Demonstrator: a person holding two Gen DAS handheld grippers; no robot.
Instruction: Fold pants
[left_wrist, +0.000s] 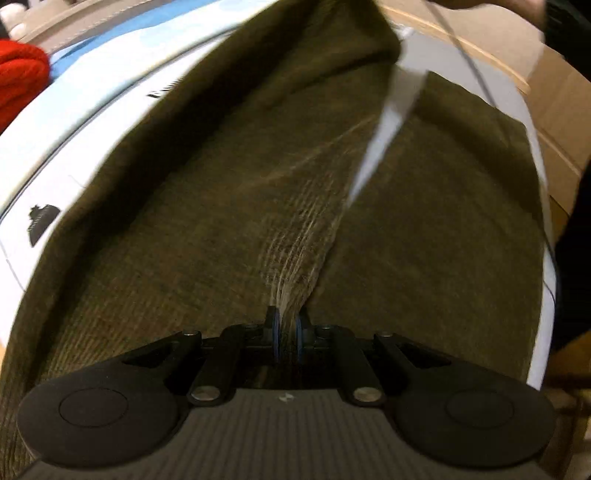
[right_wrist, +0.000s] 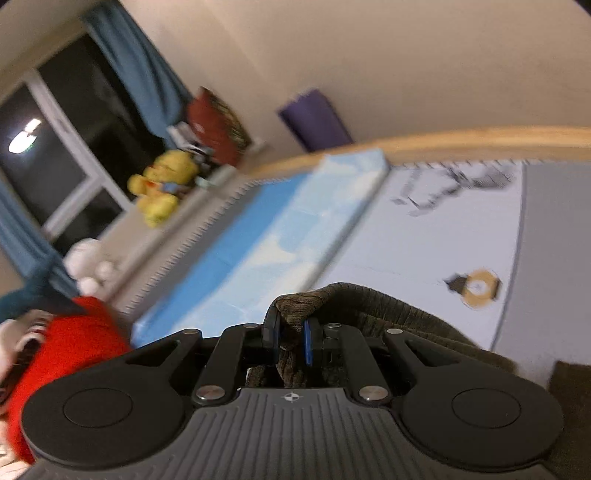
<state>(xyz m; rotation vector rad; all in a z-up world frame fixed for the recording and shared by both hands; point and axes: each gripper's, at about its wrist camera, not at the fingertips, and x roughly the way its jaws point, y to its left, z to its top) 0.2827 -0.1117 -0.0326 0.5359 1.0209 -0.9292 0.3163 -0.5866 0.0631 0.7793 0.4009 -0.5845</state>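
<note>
Olive-brown corduroy pants (left_wrist: 229, 206) spread over a white printed bedsheet (left_wrist: 55, 155) and fill most of the left wrist view. My left gripper (left_wrist: 288, 328) is shut on a pinched ridge of the cloth, which pulls taut away from the pads. A slit between the two legs shows the sheet. In the right wrist view my right gripper (right_wrist: 293, 334) is shut on a bunched edge of the pants (right_wrist: 373, 306), lifted above the bed; the cloth drapes down to the right.
A red knitted garment (right_wrist: 70, 350) lies at the left on the bed. A light blue pillow (right_wrist: 266, 243) lies along the wooden bed frame (right_wrist: 461, 142). Yellow plush toys (right_wrist: 162, 184) sit on a sill by a dark window (right_wrist: 62, 140). A person's dark sleeve (left_wrist: 576, 229) shows at right.
</note>
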